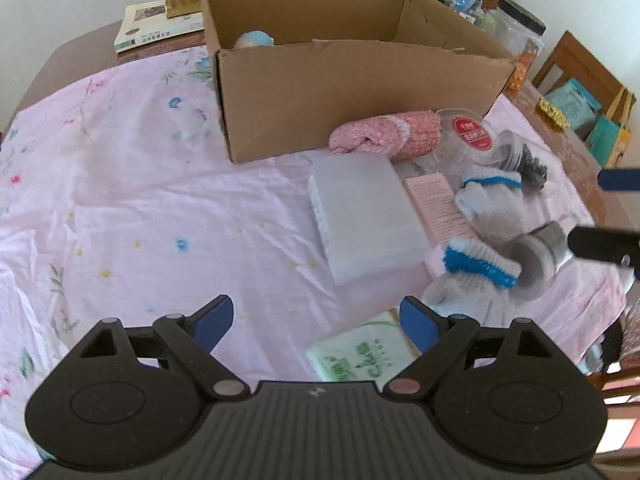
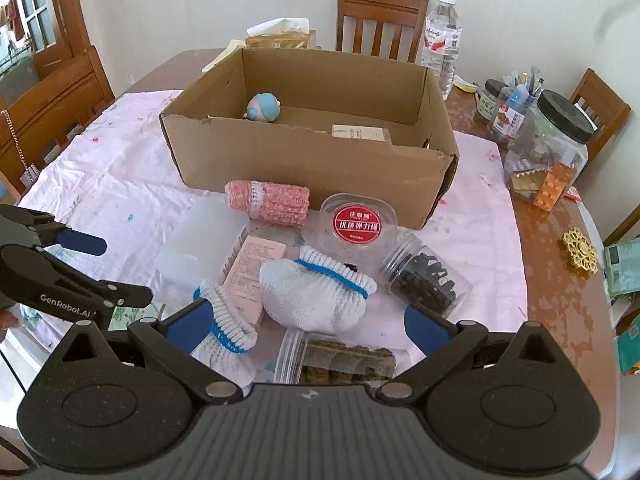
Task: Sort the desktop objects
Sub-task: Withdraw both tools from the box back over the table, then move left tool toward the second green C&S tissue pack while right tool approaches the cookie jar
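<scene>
An open cardboard box (image 2: 312,160) stands on the pink cloth with a blue toy (image 2: 262,107) and a small carton (image 2: 360,133) inside. In front of it lie a pink knitted roll (image 2: 268,200), a red-lidded tub (image 2: 358,222), a frosted plastic case (image 1: 366,216), a pink carton (image 2: 252,272), two white gloves with blue cuffs (image 2: 316,292), and two clear jars (image 2: 428,280). My left gripper (image 1: 316,322) is open above the cloth near a green tissue pack (image 1: 360,354). My right gripper (image 2: 306,326) is open over a jar (image 2: 340,360) and glove cuff (image 2: 226,328).
A tissue box (image 2: 280,36), a water bottle (image 2: 442,40), a book (image 1: 156,24) and several jars (image 2: 548,152) stand on the bare wooden table (image 2: 560,280) around the cloth. Wooden chairs (image 2: 380,20) surround it. A gold ornament (image 2: 580,250) lies at the right.
</scene>
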A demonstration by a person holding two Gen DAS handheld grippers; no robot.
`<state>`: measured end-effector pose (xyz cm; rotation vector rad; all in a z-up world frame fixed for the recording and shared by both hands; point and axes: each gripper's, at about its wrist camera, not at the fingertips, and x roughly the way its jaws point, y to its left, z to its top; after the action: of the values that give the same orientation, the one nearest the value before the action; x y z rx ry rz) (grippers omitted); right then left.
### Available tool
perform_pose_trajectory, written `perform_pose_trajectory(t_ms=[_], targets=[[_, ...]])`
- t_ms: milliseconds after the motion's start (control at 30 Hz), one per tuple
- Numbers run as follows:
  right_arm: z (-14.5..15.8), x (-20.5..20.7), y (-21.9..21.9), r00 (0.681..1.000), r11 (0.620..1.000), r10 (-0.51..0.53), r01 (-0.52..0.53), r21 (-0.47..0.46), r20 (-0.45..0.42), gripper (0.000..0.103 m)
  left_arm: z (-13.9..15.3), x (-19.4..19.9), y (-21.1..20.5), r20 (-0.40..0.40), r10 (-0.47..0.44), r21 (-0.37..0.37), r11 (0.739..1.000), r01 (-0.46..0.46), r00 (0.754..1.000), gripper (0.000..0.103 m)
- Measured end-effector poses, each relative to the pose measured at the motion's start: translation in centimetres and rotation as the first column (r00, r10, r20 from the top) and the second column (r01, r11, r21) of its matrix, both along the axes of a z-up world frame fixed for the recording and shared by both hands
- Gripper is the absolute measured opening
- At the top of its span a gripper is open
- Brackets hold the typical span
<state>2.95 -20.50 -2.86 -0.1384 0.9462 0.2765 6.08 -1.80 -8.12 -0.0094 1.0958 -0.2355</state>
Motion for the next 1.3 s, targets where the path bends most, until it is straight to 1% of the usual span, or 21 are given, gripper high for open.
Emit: perform_pose_trajectory(t_ms=[67,167,300,400,433,567,700,767,867,1000,1167,1233,1300], targets=[[-0.1,-0.2,-0.1,1.0,1.0,0.004,-0.004,-0.002,-0.003,0.103,-0.1,-0.2,-0.7,-0.011,-0.017,-0.012,1.0,0.017,1.0,0.09],[-0.1,-0.6,-0.3,1.0,1.0,0.007,-0.007,-0.008,-0.002,0.103,-0.4,-0.9,-1.7,-0.017,-0.043,-0.011,0.999,0.043,0.999,0.09],[-0.3,-0.9,-0.8,1.0,1.0,-0.005,0.005,-0.007,-0.008,0.103,-1.8,-1.2,-2.3,-0.05,-0.027,-0.002,1.0,0.027,0.998,0.09],[-0.5,-1.0,-1.1,1.0,1.0,-0.014,0.014,-0.012,-0.013,0.103,-2.6,-1.1,-2.6,-0.059,-0.012,0.019,1.0,0.013,0.998,0.09],[-0.6,-1.1,-1.2,1.0,1.0,-0.015,0.015,-0.014,-0.014,0.103,-2.6,-1.2,-2.7,-0.05,-0.015,0.026,1.0,0.016,0.999,0.09],[-1.4,-1.2,-1.6,0.999,0.999,-0.022,0.022,-0.029,-0.032,0.103,-2.6,-1.4,-1.8,-0.056,0.001,0.027,1.0,0.0,0.998,0.091],[-2.5,-1.3,-1.9,0.998,0.999,-0.035,0.033,-0.043,-0.056,0.103,-2.6,-1.4,-0.6,-0.06,0.028,0.065,0.998,-0.025,0.998,0.091],[-3.0,-1.2,-2.2,0.997,0.998,-0.044,0.042,-0.039,-0.069,0.103,-2.5,-1.5,0.1,-0.057,0.043,0.078,0.996,-0.039,0.997,0.091],[-3.7,-0.8,-2.4,0.994,0.998,-0.062,0.06,-0.027,-0.09,0.103,-2.5,-1.3,0.7,-0.064,0.06,0.075,0.996,-0.055,0.996,0.091],[-4.8,0.4,-2.2,0.988,0.996,-0.094,0.093,-0.01,-0.119,0.103,-2.6,-1.4,0.8,-0.063,0.053,0.08,0.996,-0.048,0.997,0.091],[-6.3,1.3,-1.9,0.98,0.992,-0.127,0.122,-0.042,-0.152,0.103,-2.8,-1.5,0.9,-0.061,0.033,0.083,0.996,-0.028,0.998,0.091],[-6.5,1.2,-2.3,0.978,0.989,-0.14,0.132,-0.061,-0.155,0.103,-3.0,-1.4,1.1,-0.061,0.024,0.088,0.996,-0.019,0.998,0.091],[-6.6,1.1,-3.0,0.975,0.988,-0.153,0.145,-0.061,-0.16,0.103,-3.2,-1.4,1.4,-0.06,0.022,0.091,0.996,-0.016,0.998,0.091]])
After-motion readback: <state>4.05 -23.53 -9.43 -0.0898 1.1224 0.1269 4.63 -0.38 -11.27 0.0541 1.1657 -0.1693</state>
